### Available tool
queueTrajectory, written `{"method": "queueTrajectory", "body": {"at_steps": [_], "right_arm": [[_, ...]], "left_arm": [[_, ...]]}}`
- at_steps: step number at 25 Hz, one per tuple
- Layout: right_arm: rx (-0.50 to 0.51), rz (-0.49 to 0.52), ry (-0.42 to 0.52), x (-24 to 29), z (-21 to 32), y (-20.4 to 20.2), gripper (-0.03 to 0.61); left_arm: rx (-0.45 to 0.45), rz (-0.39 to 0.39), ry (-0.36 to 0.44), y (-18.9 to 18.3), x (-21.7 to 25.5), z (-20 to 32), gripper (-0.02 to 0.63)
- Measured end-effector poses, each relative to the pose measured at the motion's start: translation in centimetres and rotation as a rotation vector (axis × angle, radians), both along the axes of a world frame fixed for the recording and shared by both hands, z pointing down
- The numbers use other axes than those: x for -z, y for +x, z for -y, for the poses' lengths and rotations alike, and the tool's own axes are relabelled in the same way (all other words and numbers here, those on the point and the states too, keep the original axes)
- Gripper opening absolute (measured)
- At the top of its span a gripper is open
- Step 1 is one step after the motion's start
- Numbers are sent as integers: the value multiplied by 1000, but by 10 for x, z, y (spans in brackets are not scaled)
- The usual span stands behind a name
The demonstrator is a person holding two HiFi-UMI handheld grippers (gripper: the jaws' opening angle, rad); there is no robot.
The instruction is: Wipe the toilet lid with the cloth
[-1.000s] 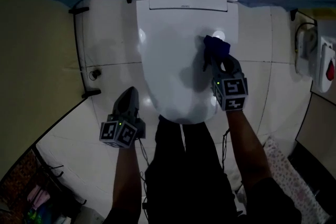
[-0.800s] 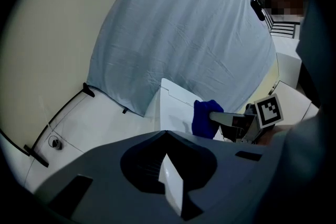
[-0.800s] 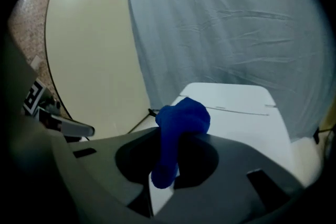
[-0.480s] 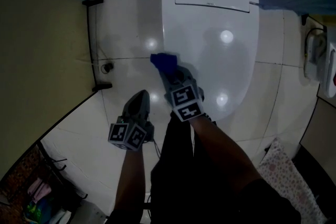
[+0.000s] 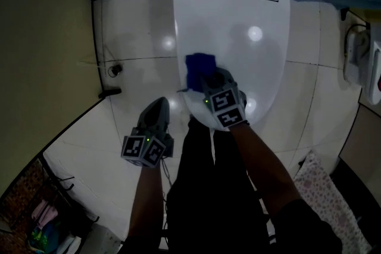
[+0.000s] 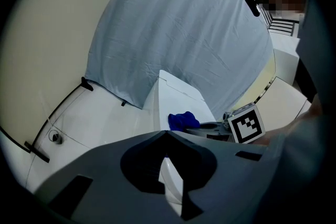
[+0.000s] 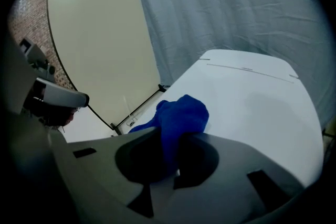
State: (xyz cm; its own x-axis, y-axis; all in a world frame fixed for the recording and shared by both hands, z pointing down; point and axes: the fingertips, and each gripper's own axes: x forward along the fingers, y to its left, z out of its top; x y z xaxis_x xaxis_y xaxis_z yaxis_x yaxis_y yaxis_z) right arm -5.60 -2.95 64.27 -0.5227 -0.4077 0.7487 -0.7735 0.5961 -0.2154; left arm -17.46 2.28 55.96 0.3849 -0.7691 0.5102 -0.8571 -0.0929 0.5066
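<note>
The white toilet lid (image 5: 238, 15) is down and fills the upper middle of the head view. A blue cloth (image 5: 200, 69) lies bunched on the lid's left front part. My right gripper (image 5: 209, 81) is shut on the cloth, which sticks out between its jaws and presses on the lid (image 7: 252, 102). The right gripper view shows the cloth (image 7: 181, 115) pinched in the right gripper (image 7: 168, 136). My left gripper (image 5: 156, 117) hangs beside the toilet's left front, over the floor, shut and holding nothing. In the left gripper view, past the left gripper (image 6: 166, 132), the cloth (image 6: 182, 120) sits on the lid (image 6: 176, 94).
White floor tiles (image 5: 137, 38) surround the toilet. A beige wall (image 5: 41, 56) with a black floor bracket (image 5: 110, 92) stands on the left, and a grey-blue curtain (image 6: 184, 23) behind. Wall fittings (image 5: 357, 56) are at the right, a patterned mat (image 5: 324, 193) at the lower right.
My right gripper has swept the cloth from the lid's right side across to its left edge, then a little back onto the left front part. My left gripper has stayed beside the toilet.
</note>
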Motion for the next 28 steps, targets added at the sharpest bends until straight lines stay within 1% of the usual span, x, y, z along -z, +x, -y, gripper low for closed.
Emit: {"method": "queueTrajectory", "body": {"at_steps": [2,5,10,14,19,24,28], "right_arm": [[-31,-13,10,2,-1,35,57],[-81,-60,31,1,-1,92,58],[-149,-161,52,-2,-8,181,58],[-211,-205,62,0,-11,236,58],[-244,-232,76,-1,-17,273,58],[-281,-222,79,-1,-20,288,58],[-378,-205,59,3,-21,287,57]], "left_arm": [[-5,-11,-1,13,4,-3,-8],[-12,-27,0,29,5,-3,-8],[26,-25,-2,43,-2,-5,-8],[12,-19,2,61,-2,-2,-8],[9,1,5,72,-4,-3,-8],[86,29,10,57,-2,-8,-8],[134,49,26,41,0,-13,-8]]}}
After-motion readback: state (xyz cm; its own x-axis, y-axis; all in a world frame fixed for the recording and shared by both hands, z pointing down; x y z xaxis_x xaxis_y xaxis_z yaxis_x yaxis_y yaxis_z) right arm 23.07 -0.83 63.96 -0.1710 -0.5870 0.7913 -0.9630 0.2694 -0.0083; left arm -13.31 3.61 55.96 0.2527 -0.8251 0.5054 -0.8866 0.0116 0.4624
